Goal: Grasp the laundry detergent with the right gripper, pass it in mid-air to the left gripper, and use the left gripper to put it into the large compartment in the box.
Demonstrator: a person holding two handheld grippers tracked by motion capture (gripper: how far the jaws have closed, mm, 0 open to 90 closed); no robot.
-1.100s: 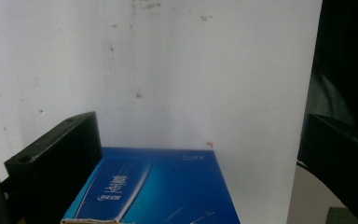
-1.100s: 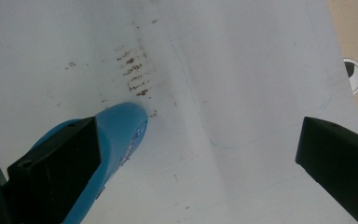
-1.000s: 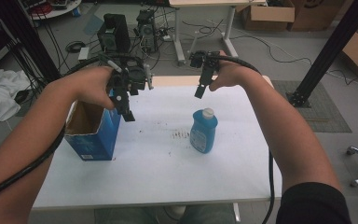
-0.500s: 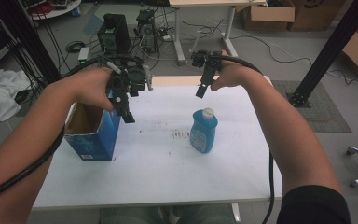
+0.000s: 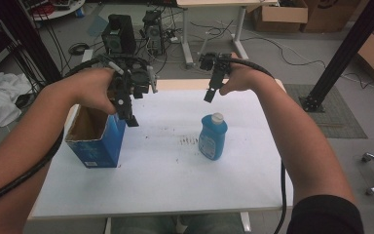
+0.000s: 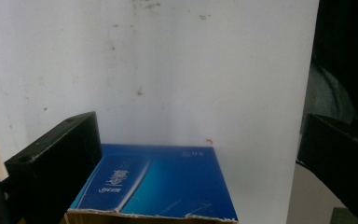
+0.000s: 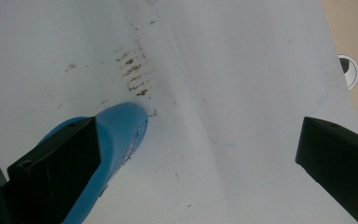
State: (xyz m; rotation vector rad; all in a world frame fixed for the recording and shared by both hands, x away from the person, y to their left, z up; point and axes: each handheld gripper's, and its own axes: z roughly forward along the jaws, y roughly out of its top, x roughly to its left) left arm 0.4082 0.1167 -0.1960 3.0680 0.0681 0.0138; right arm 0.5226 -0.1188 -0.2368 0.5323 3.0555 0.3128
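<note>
An open-topped blue cardboard box [image 5: 97, 144] stands on the left of the white table [image 5: 175, 190]. A blue bottle with a white cap [image 5: 213, 137] stands upright near the middle. My left gripper [image 5: 129, 117] hovers over the box's right edge, open and holding nothing. In the left gripper view the box [image 6: 161, 179] lies below and between the wide-apart jaws of the left gripper [image 6: 198, 135]. My right gripper [image 5: 209, 95] hangs above and behind the bottle, also open. In the right gripper view the bottle [image 7: 119, 133] sits beside the left jaw of the right gripper [image 7: 198, 140].
Brown smudges [image 5: 190, 141] mark the table just left of the bottle. Computer towers [image 5: 119, 31] and cables lie on the floor beyond the far edge. A black slanted post [image 5: 343, 48] stands at the right, with cardboard boxes [image 5: 280, 17] behind it.
</note>
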